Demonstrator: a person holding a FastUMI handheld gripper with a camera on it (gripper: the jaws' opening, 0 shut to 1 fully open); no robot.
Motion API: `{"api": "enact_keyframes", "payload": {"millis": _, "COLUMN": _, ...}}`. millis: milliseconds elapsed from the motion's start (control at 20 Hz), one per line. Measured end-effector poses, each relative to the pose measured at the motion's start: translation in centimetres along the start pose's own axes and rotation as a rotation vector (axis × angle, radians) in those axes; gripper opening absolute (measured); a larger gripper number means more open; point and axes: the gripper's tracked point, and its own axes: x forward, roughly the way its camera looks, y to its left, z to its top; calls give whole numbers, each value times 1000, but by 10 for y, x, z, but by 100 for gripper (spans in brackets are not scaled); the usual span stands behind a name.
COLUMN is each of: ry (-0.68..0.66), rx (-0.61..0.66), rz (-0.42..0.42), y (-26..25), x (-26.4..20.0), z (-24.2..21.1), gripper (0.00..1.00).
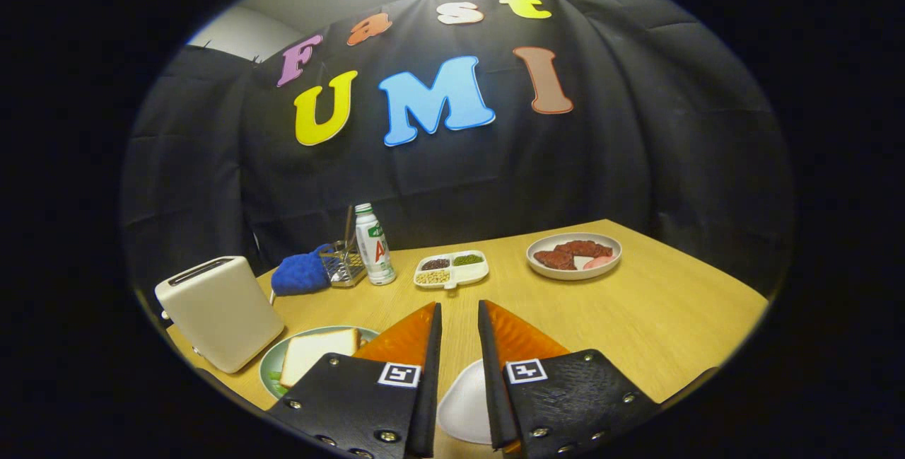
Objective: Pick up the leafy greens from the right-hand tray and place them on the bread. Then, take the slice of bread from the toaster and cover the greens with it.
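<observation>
The gripper (459, 310) hangs above the wooden table (657, 310) with its two fingers a narrow gap apart, holding nothing. Between and under the fingers lies a white tray (463, 409), partly hidden by them.

Just to the left of the left finger sits a pale green plate (272, 367). On it rests a slice of bread (314, 354), and a little green (276, 382) peeps out from under the slice's near edge; what lies beneath cannot be made out. Beside the plate, farther left, stands a cream toaster (219, 310) with its slot on top.

Beyond the fingers, toward the wall, there is a divided white dish (451, 269) holding dark, green and pale beans. Left of it stands a white bottle (375, 245), then a small wire basket (341, 264) and a blue cloth (300, 274). To the right of the divided dish, well apart from the fingers, a round plate (574, 255) carries red-brown and pink slices of meat.
</observation>
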Motion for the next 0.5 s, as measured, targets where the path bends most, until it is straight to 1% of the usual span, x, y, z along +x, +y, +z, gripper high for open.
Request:
{"api": "enact_keyframes", "payload": {"millis": 50, "ry": -13, "rx": -18, "rz": 2, "y": -8, "x": 0, "z": 4, "gripper": 30}}
{"api": "enact_keyframes", "payload": {"millis": 150, "ry": -29, "rx": -46, "rz": -44, "y": -34, "x": -2, "z": 15, "gripper": 30}}
{"api": "enact_keyframes", "payload": {"millis": 200, "ry": -32, "rx": -40, "rz": -73, "y": -48, "x": -4, "z": 18, "gripper": 30}}
{"api": "enact_keyframes", "payload": {"millis": 300, "ry": -59, "rx": -27, "rz": -88, "y": -61, "x": -7, "z": 28, "gripper": 30}}
{"api": "enact_keyframes", "payload": {"millis": 400, "ry": -77, "rx": -37, "rz": -87, "y": -76, "x": -9, "z": 36, "gripper": 30}}
{"api": "enact_keyframes", "payload": {"millis": 450, "ry": -88, "rx": -47, "rz": -71, "y": -82, "x": -9, "z": 41, "gripper": 30}}
{"api": "enact_keyframes", "payload": {"millis": 500, "ry": -99, "rx": -63, "rz": -31, "y": -83, "x": -10, "z": 46, "gripper": 30}}
